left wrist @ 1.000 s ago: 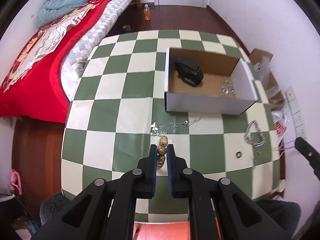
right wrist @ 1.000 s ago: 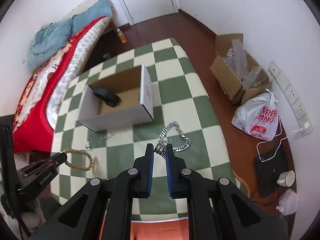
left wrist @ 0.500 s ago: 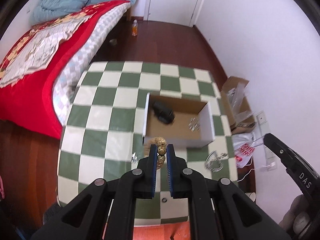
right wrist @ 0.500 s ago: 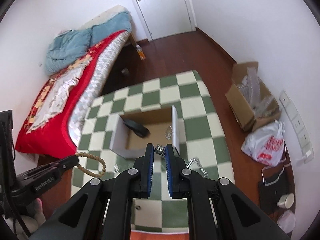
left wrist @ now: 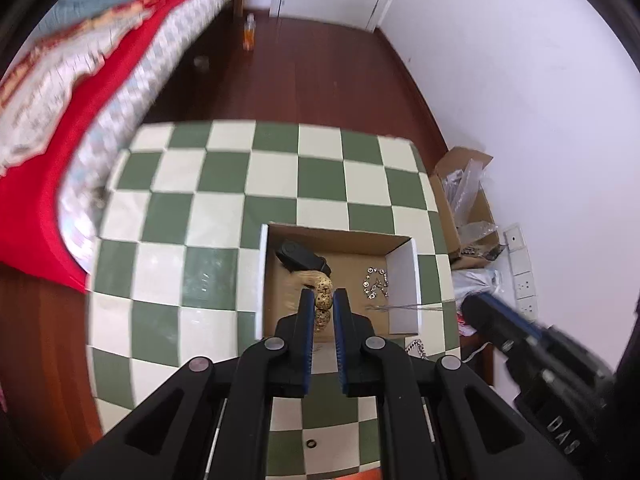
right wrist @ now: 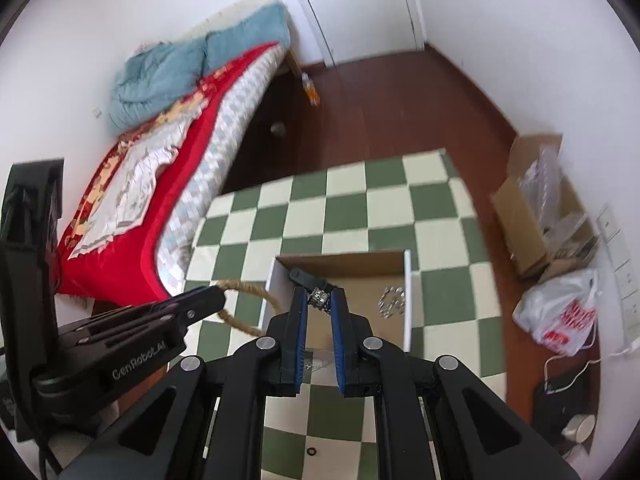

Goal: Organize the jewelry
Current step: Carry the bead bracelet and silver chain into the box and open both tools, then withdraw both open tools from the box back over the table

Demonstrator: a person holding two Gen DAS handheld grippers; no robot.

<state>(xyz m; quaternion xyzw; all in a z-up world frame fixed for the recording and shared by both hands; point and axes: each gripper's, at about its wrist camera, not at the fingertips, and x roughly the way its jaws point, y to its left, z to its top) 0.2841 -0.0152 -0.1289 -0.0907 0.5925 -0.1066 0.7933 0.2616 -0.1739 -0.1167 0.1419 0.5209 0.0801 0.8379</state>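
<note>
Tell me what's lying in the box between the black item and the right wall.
A small silver chain piece lies there on the cardboard box floor, right of the black item, in both wrist views.

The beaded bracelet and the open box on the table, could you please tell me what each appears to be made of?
The beaded bracelet, pinched in the left gripper, looks like wood or seed: tan, matte beads with dark speckles, though polished stone is possible. The box looks like cardboard: plain brown inside, smooth white outside, with thin folded walls.
</note>
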